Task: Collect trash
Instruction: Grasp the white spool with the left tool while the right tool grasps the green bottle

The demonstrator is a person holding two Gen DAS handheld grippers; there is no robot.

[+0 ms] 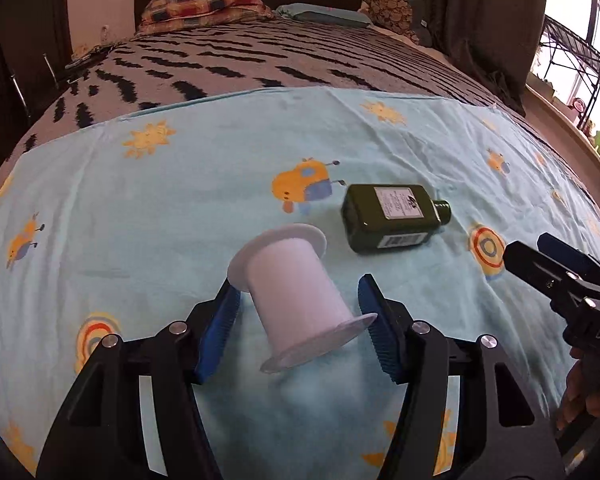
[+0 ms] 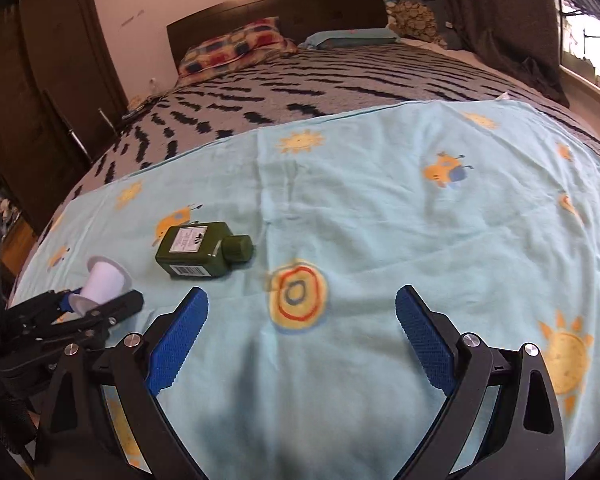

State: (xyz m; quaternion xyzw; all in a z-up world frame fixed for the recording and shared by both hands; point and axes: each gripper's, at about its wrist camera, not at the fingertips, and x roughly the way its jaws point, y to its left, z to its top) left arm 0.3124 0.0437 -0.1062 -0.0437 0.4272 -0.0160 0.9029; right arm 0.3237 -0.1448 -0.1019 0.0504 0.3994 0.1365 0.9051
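Bed (image 1: 260, 64) fills both views, covered by a grey blanket with black wavy marks, and over its near part lies a pale blue sheet (image 1: 180, 200) printed with suns, bugs and ringed circles. A patchwork pillow (image 1: 204, 2) sits at the dark headboard.

On the sheet, a dark green bottle (image 1: 392, 216) lies on its side with a white label up, its cap toward the right gripper (image 2: 302, 332). That gripper is wide open above a ringed circle, with nothing between its blue pads.

A white spool (image 1: 296, 296) lies tilted on the sheet just beside the bottle, between the fingers of the left gripper (image 1: 300, 312). The jaws stand partly open around it; the right pad seems to meet the spool's near flange, though from this angle I cannot be sure it presses, and the left pad shows a narrow gap from the barrel.
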